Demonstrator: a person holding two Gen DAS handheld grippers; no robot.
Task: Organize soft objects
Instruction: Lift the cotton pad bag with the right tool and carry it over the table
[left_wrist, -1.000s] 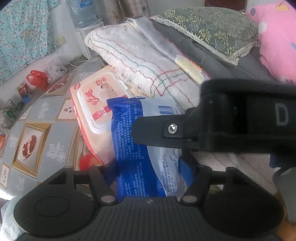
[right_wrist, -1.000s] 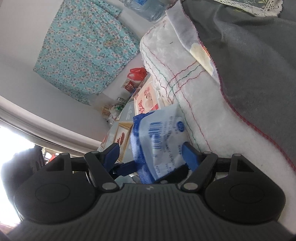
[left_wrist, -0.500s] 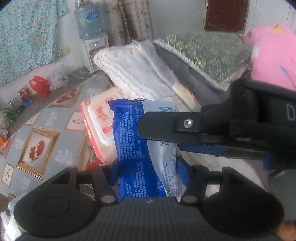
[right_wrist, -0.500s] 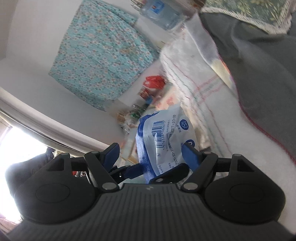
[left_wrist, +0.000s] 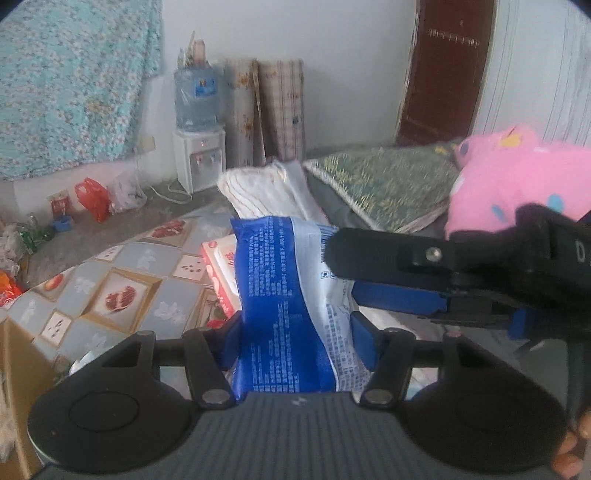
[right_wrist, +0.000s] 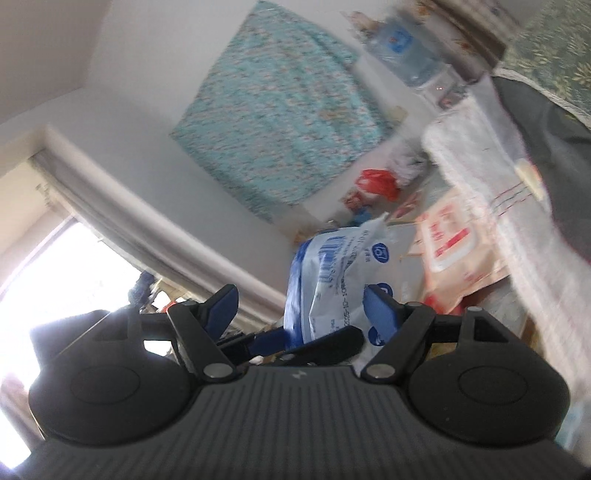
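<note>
A soft blue and white plastic pack stands upright between the pads of my left gripper, which is shut on its lower part and holds it up in the air. My right gripper reaches in from the right across the pack's white side. In the right wrist view the pack lies against the right finger, while the left finger stands clear of it, so my right gripper is open around it. Below it shows the left gripper.
A pink wipes pack lies below on a tiled-pattern cover. Behind are a folded white blanket, a green pillow and a pink plush toy. A water dispenser stands by the wall, a cardboard box at left.
Both grippers have risen together with the blue and white pack. The bedding and wipes pack dropped lower in view, and more of the room's walls now shows.
</note>
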